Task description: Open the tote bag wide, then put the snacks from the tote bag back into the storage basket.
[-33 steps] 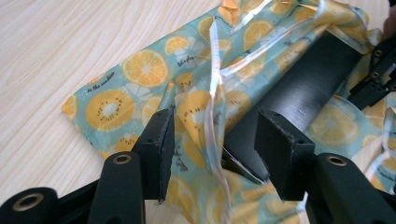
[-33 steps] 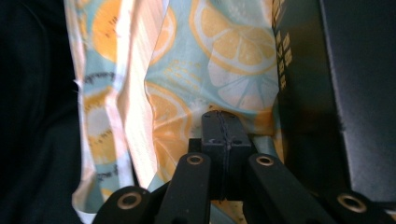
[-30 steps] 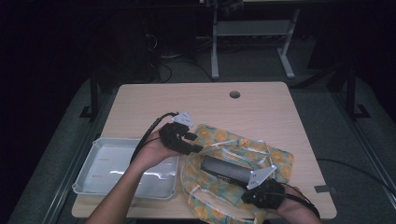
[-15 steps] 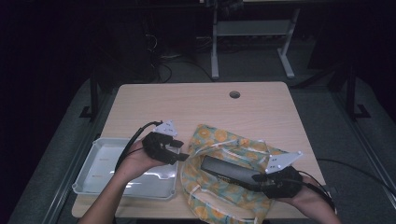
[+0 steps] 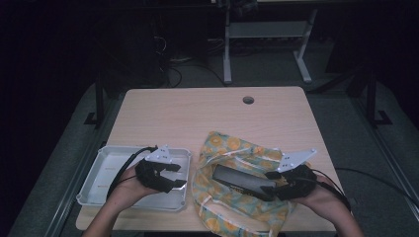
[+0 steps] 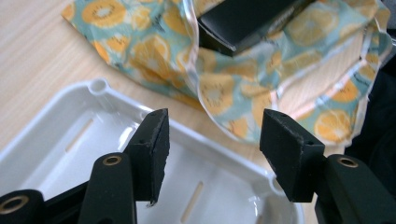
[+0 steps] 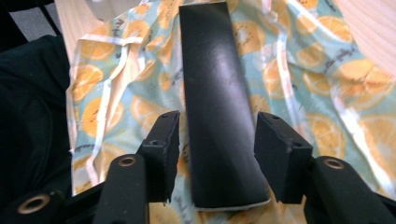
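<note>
A long black box (image 5: 242,180) lies on an orange-print cloth bag (image 5: 232,148) at the table's near right. My right gripper (image 5: 274,185) hovers at the box's near end. In the right gripper view its jaws (image 7: 215,144) have just been opening and stand either side of the box (image 7: 210,93) with gaps, not pressing it. My left gripper (image 5: 177,177) is over the right part of a white tray (image 5: 106,163). Its jaws (image 6: 214,144) have just been opening too, with nothing between them. The cloth (image 6: 224,88) and the box end (image 6: 247,21) lie beyond the tray rim (image 6: 70,140).
The wooden table (image 5: 197,118) has a round cable hole (image 5: 248,100) near its far edge. A metal stand (image 5: 267,34) rises on the dark floor beyond. Each gripper trails a black cable towards the near edge.
The right gripper's jaws have opened off the black box, and the hand has shifted right and lifted. The left hand has moved left and nearer, from the cloth's edge to above the tray.
</note>
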Available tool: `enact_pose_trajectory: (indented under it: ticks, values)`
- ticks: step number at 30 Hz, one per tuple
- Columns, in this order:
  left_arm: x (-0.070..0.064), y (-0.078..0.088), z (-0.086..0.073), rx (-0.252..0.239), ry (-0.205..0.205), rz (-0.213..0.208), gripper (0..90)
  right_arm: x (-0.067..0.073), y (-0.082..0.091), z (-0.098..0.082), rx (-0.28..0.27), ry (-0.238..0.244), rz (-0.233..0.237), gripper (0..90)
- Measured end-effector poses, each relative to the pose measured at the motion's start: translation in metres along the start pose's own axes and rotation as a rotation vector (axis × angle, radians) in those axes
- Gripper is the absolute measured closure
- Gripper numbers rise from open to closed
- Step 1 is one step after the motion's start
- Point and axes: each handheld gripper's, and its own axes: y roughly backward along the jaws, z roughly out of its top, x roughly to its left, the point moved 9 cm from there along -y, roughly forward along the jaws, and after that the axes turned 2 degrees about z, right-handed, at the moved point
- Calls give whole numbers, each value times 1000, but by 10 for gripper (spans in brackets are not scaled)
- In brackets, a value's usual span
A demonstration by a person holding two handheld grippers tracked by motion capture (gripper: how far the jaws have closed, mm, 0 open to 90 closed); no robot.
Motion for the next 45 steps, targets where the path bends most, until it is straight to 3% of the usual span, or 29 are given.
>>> enact_pose_trajectory:
  ticks: [6, 14, 19, 30, 45]
  values:
    - [-4, 2, -15, 5, 1, -3, 405, -6, -7, 8, 22, 21, 6, 461]
    - [0, 2, -26, 23, 0, 2, 405, -9, -20, 19, 61, 68, 30, 450]
    - [1, 1, -26, 13, 13, -2, 405, -9, -29, 21, 96, 88, 35, 426]
    - [-1, -5, -29, 27, -5, -23, 406, -11, -46, 13, 164, 123, 25, 395]
    - [-1, -5, -29, 33, -17, -25, 406, -8, -51, 10, 189, 137, 25, 371]
